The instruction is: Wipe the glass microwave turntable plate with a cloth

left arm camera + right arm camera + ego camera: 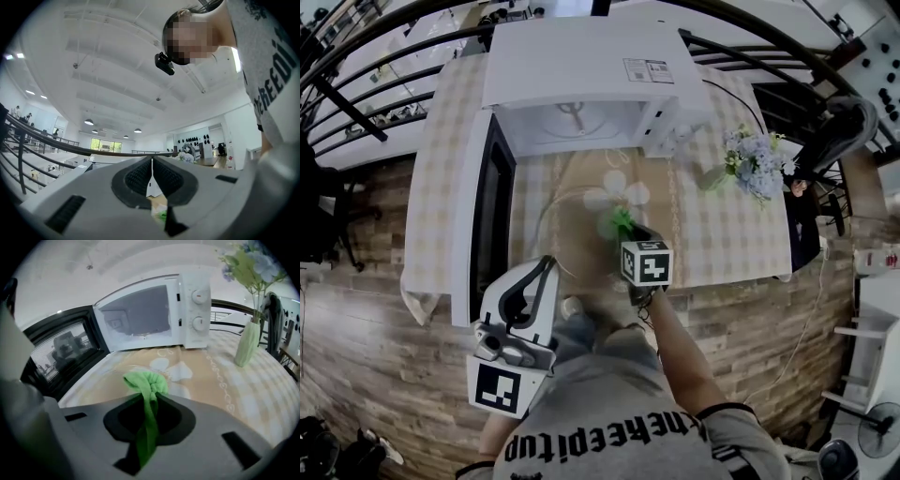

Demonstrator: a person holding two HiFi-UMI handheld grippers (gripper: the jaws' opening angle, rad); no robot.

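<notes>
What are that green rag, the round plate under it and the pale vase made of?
Green rag: soft fabric, maybe microfibre; it bunches and folds limply.
Round plate: probably clear glass; the tablecloth shows through it.
Pale vase: perhaps matte ceramic; opaque, with no strong glare.

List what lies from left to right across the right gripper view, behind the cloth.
Open microwave door → microwave cavity → control knobs → green vase. The green cloth, clamped in the right tongs, overlaps the cavity, so omitted.
</notes>
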